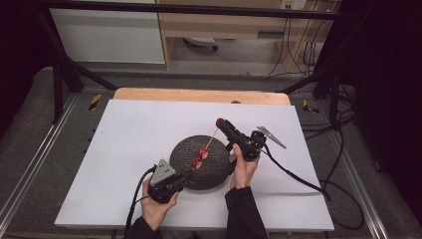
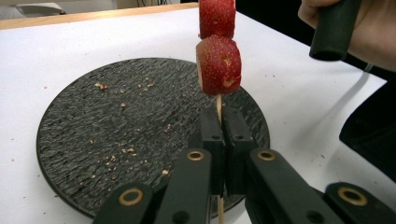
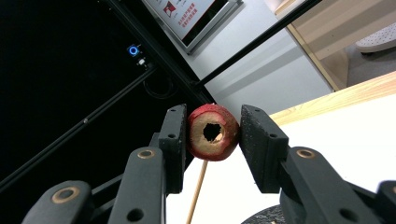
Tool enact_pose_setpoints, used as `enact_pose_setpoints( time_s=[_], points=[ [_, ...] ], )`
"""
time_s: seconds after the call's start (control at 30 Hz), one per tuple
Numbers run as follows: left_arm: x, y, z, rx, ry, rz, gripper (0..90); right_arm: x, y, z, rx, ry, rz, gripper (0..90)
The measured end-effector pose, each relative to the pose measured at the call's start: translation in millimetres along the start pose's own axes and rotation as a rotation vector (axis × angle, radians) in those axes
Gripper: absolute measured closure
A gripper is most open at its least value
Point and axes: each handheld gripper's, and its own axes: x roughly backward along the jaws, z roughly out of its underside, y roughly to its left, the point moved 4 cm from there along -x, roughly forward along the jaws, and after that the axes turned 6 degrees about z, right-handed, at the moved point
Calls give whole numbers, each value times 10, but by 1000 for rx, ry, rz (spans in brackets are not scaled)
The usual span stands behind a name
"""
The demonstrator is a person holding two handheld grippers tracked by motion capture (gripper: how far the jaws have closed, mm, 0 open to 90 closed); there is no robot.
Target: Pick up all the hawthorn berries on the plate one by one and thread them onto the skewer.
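Two hands reach in from the near edge of the white table. Left tongs are closed on a wooden skewer carrying two strawberry pieces, held above a round black plate. Right tongs, raised beyond the plate's far right, pinch a third, hollow-centred red fruit piece at the skewer's far end.

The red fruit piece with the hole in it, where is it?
The hollowed red fruit piece sits clamped between the right gripper jaws, at the tip of the wooden skewer, held up over the far right edge of the black round plate.
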Motion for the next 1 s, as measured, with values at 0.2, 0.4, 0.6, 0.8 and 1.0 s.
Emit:
enact_pose_setpoints(
  time_s=[0.2, 0.4, 0.6, 0.8, 1.0],
  points=[
    [-48, -27, -38, 6, -14, -8, 880, -1, 4, 20, -8, 2, -6, 627],
    [-84, -34, -82, 14, -24, -8, 881, 2, 8, 41, -8, 4, -7, 627],
    [-112, -19, -102, 15, -24, -10, 881, 3, 10, 65, -13, 12, -10, 628],
    [-139, -8, -155, 19, -28, -10, 881, 4, 13, 96, -14, 20, -12, 628],
    [-182, -3, -214, 19, -33, -10, 881, 16, 17, 120, -7, 34, -13, 628]
  ],
)
